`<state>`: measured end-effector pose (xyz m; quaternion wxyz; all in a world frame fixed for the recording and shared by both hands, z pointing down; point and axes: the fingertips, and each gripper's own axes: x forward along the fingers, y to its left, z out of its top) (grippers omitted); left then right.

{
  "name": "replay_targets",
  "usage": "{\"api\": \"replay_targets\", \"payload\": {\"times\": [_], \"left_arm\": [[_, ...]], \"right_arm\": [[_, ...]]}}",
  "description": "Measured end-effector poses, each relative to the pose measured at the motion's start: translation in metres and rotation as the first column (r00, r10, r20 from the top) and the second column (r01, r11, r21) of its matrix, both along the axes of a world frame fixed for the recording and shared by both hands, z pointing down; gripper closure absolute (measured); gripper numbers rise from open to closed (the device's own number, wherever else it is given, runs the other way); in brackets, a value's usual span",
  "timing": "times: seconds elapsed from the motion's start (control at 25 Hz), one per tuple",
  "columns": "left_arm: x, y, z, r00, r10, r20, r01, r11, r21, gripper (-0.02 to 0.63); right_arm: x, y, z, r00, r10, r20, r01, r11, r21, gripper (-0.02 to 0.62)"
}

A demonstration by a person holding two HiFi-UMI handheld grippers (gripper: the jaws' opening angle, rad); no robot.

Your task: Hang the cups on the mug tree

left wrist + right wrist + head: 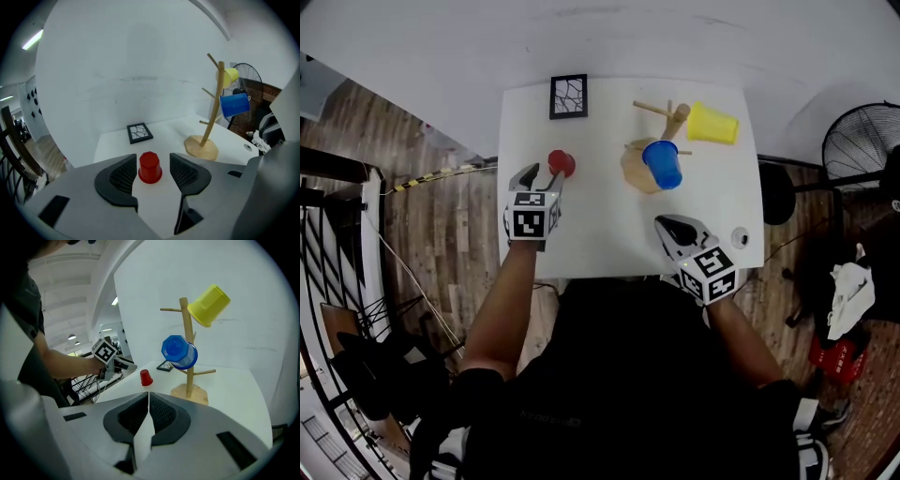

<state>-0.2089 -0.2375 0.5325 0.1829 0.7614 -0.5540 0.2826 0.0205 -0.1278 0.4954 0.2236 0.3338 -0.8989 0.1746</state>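
A small red cup (pixel 562 163) (pixel 150 167) (pixel 146 377) stands upside down on the white table (pixel 600 216). My left gripper (pixel 540 176) (pixel 150 172) is open just in front of it; the cup shows in the gap between the pads without touching them. The wooden mug tree (pixel 660 141) (pixel 210 119) (pixel 187 348) stands at the table's far right. A blue cup (pixel 663 164) (pixel 234 104) (pixel 179 351) and a yellow cup (pixel 712 124) (pixel 228 76) (pixel 209 305) hang on its pegs. My right gripper (pixel 668 229) (pixel 148 414) is shut and empty near the table's front right.
A black-framed picture (pixel 568 97) (pixel 139 132) lies flat at the table's back. A small round disc (pixel 740 236) sits at the right edge. A floor fan (pixel 858 150) stands right of the table. A white wall rises behind the table.
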Motion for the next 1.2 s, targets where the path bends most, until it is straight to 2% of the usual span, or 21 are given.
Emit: {"api": "replay_targets", "payload": {"times": [0.2, 0.44, 0.76, 0.84, 1.0, 1.2], "left_arm": [[-0.006, -0.019, 0.024, 1.0, 0.018, 0.014, -0.017, 0.998, -0.057, 0.339], [-0.007, -0.037, 0.046, 0.998, 0.049, 0.035, -0.045, 0.994, -0.097, 0.33], [0.002, -0.046, 0.066, 0.997, 0.072, 0.01, -0.07, 0.989, -0.132, 0.331], [0.001, -0.045, 0.07, 0.998, 0.069, -0.001, -0.068, 0.986, -0.155, 0.363], [-0.002, -0.041, 0.069, 0.999, 0.037, -0.037, -0.043, 0.986, -0.162, 0.374], [-0.005, -0.038, 0.05, 0.988, -0.038, -0.152, 0.019, 0.992, -0.123, 0.374]], "right_arm": [[0.0, 0.007, 0.001, 0.999, 0.048, -0.003, -0.048, 0.999, -0.012, 0.58], [0.009, 0.014, 0.005, 0.994, 0.11, -0.015, -0.11, 0.993, -0.033, 0.58], [0.025, 0.023, 0.011, 0.984, 0.172, -0.035, -0.174, 0.983, -0.052, 0.58], [0.025, 0.024, 0.012, 0.985, 0.171, -0.036, -0.173, 0.984, -0.053, 0.58], [0.028, 0.025, 0.01, 0.986, 0.164, -0.038, -0.166, 0.985, -0.046, 0.58], [0.028, 0.021, 0.009, 0.989, 0.147, -0.033, -0.148, 0.988, -0.041, 0.58]]}}
